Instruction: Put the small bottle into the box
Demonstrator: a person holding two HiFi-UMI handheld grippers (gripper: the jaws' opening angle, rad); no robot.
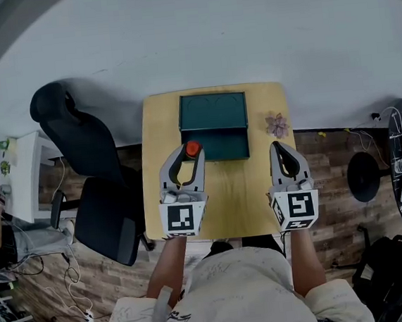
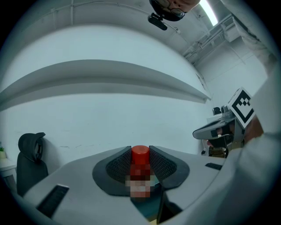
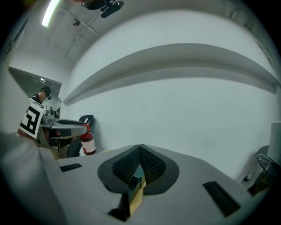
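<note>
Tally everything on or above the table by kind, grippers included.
Grippers: 2, the left gripper and the right gripper
Small bottle: 1, clamped in the left gripper
Box: 1, green
Flower: 1
Total: 5

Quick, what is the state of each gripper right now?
Left gripper: closed on the small bottle.
Right gripper: closed, holding nothing.

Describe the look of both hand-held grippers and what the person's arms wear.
Both the left hand-held gripper and the right hand-held gripper are light grey. Each has two curved jaws lined with black dimpled pads. Each carries at its rear a white cube printed with black square markers. No cables show. The person wears a pale short-sleeved shirt with a faint print.
</note>
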